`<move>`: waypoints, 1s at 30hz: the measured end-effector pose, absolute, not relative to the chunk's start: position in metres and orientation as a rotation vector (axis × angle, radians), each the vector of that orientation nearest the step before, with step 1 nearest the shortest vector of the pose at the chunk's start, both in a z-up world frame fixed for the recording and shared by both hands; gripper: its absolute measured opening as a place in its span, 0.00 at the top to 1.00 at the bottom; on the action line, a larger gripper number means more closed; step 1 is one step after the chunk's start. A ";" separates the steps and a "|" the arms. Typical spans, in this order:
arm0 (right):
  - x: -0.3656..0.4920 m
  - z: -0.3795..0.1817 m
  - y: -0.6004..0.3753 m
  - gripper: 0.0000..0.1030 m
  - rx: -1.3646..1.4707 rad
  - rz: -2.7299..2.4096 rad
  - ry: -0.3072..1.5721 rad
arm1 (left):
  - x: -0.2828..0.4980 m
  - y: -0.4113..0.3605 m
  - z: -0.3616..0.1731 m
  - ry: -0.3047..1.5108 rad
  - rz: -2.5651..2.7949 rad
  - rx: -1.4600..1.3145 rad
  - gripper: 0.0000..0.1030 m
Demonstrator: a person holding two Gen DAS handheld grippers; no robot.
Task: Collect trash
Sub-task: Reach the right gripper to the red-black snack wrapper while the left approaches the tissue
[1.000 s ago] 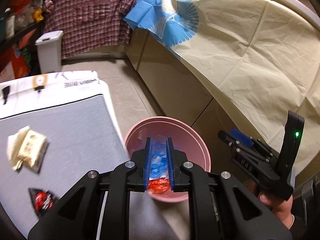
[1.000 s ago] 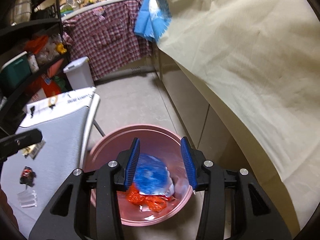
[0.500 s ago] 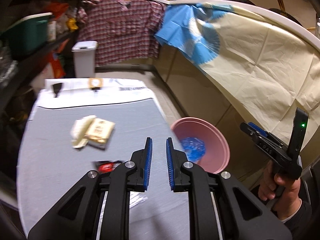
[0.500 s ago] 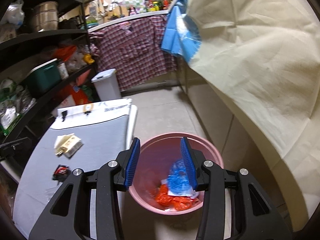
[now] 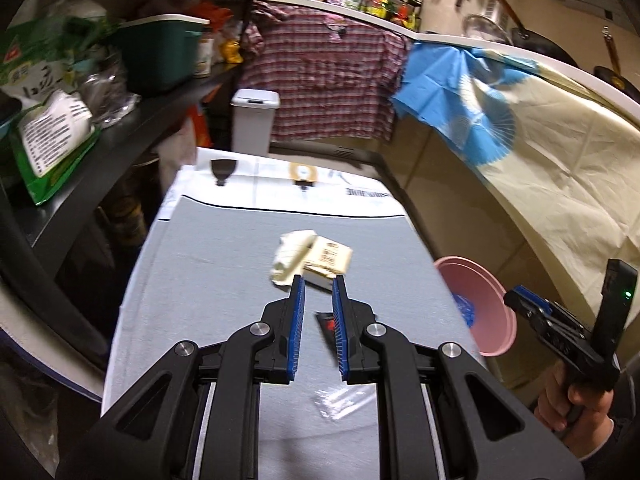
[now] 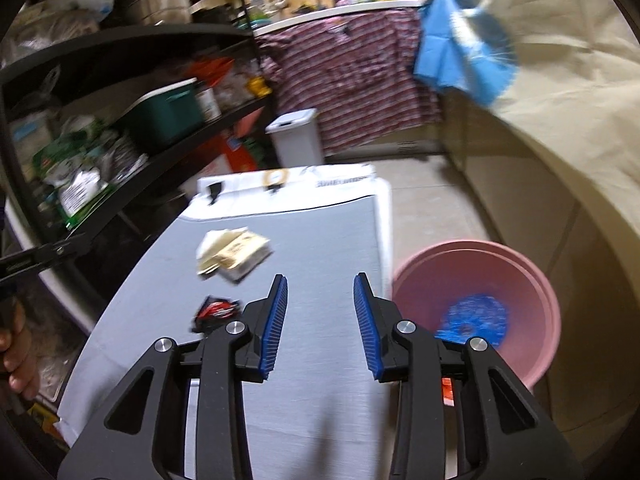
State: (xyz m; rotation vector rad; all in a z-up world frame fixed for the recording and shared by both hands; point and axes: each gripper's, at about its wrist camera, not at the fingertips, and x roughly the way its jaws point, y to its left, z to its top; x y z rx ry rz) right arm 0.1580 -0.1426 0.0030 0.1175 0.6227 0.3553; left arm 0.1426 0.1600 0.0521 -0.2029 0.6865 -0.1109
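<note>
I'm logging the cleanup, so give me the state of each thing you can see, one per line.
Left gripper: jaws narrowly apart, nothing between them.
Right gripper: empty, jaws closing.
Pink bin: on floor beside the table, blue trash inside.
Beige wrapper: crumpled, lying on table.
Red-black wrapper: flat on table.
Clear plastic: flat on table.
White bin: lid shut.

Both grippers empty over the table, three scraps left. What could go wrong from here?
1. The clear wrapper is thin, flat and see-through against the grey table; the left gripper may scrape over it.
2. The beige packet is loosely folded layers; a pinch may lift only part.
3. The pink bin stands below the table edge; the right gripper, jaws closing on nothing, could sweep the red-black wrapper onto the floor.
</note>
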 end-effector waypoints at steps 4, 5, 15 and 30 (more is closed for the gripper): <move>0.163 -0.005 -0.113 0.66 0.107 0.408 0.631 | 0.156 0.173 0.039 0.691 -0.084 -0.213 0.87; 0.167 -0.008 -0.105 0.66 0.109 0.421 0.637 | 0.159 0.176 0.035 0.690 -0.079 -0.212 0.87; 0.206 -0.047 -0.052 0.60 0.126 0.511 0.756 | 0.192 0.185 0.005 0.705 -0.064 -0.184 0.87; 0.231 -0.087 -0.015 0.56 0.026 0.577 0.898 | 0.247 0.182 -0.038 0.764 -0.123 -0.201 0.84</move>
